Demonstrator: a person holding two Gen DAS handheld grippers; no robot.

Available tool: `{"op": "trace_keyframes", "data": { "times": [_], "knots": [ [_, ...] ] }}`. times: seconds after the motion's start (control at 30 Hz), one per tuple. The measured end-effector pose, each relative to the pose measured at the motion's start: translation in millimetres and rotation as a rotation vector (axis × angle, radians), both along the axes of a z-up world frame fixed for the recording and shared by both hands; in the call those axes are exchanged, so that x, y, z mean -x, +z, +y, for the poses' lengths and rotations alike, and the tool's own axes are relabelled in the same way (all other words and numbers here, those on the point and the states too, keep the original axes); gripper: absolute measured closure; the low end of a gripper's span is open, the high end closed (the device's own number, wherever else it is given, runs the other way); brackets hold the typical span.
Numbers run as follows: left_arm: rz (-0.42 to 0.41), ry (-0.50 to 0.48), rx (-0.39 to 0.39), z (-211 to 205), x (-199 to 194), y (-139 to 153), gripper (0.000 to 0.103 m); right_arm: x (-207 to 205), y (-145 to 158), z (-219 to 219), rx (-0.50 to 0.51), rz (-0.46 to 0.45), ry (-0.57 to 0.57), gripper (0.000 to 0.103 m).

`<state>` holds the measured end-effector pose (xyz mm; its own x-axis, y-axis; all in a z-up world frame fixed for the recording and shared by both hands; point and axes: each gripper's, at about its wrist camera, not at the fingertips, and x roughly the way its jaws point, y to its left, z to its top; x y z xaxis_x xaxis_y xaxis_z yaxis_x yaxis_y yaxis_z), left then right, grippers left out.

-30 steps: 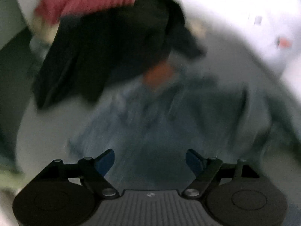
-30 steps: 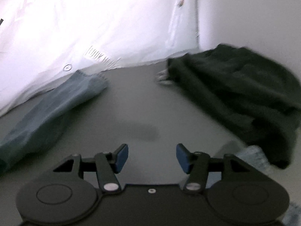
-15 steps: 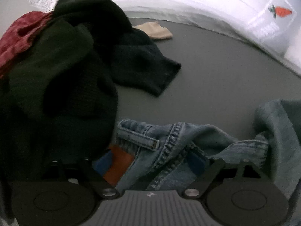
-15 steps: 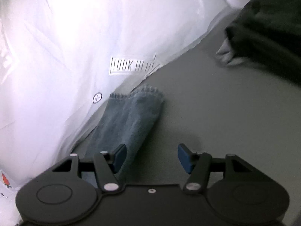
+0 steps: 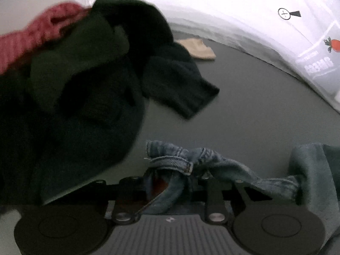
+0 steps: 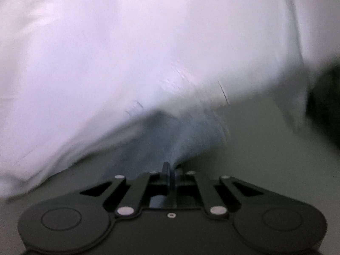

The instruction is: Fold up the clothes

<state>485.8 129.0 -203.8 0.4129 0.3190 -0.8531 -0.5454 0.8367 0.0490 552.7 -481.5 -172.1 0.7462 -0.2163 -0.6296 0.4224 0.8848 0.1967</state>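
Note:
A pair of blue jeans lies on the grey table. In the left wrist view my left gripper is shut on the jeans' waistband, with denim bunched between the jaws. The rest of the jeans trails off to the right. In the right wrist view my right gripper is shut on the hem end of a jeans leg, which fans out ahead of the closed jaws. This view is blurred.
A pile of dark green and black garments lies at the left, with a red striped garment behind it and a beige piece farther back. White plastic sheeting rises behind the grey table.
Both grippers were open one second ago. The left one closed on the jeans' waistband. The right one moved to the leg hem and closed on it.

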Motion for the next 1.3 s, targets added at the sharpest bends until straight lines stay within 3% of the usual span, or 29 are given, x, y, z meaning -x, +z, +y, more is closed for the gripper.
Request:
{"op": "trace_keyframes", "data": {
  "times": [0.03,0.13,0.27,0.37,0.4,0.53,0.63,0.67,0.77,0.87,1.07,1.2,1.27,1.3],
  "knots": [
    [-0.002,0.007,-0.024,-1.7,-1.4,4.7,0.082,1.2,13.8,4.2,0.069,-0.031,0.033,0.099],
    [-0.043,0.053,-0.123,-2.9,8.7,30.2,0.085,23.7,61.6,1.4,0.132,-0.163,0.047,0.099],
    [-0.155,0.148,-0.120,18.2,33.4,60.5,0.087,53.7,125.4,-2.4,0.215,-0.339,0.066,0.099],
    [-0.162,0.207,-0.107,26.7,40.1,53.9,0.087,76.5,129.9,-4.5,0.275,-0.336,0.040,0.098],
    [-0.159,0.222,-0.098,29.3,41.6,49.9,0.086,76.8,116.9,-7.4,0.282,-0.267,0.028,0.095],
    [-0.119,0.261,-0.066,36.0,40.9,30.3,0.080,81.4,63.9,-20.2,0.304,-0.007,-0.023,0.063],
    [-0.097,0.234,-0.077,30.4,37.4,25.0,0.075,96.7,28.7,-31.9,0.294,0.117,-0.056,0.058],
    [-0.124,0.229,-0.074,27.4,39.9,30.0,0.071,104.3,21.3,-35.6,0.282,0.143,-0.065,0.058],
    [-0.209,0.226,-0.062,17.9,48.0,46.5,0.054,112.8,12.2,-41.7,0.259,0.161,-0.087,0.050],
    [-0.240,0.187,-0.049,1.0,45.4,56.9,0.048,117.7,9.8,-50.9,0.239,0.165,-0.097,0.049],
    [-0.094,-0.065,0.054,-66.7,11.4,23.8,0.041,99.5,-3.8,-70.5,0.211,0.124,-0.069,0.041],
    [-0.002,-0.154,0.085,-105.9,-6.0,-7.3,0.036,71.1,-10.1,-80.3,0.222,0.121,-0.011,0.035],
    [0.032,-0.190,0.054,-121.9,-14.6,-17.1,0.018,55.6,-14.1,-85.5,0.220,0.132,0.013,0.035],
    [0.050,-0.209,0.024,-129.6,-19.5,-20.3,0.015,47.9,-16.1,-88.1,0.219,0.137,0.025,0.035]
  ]
}}
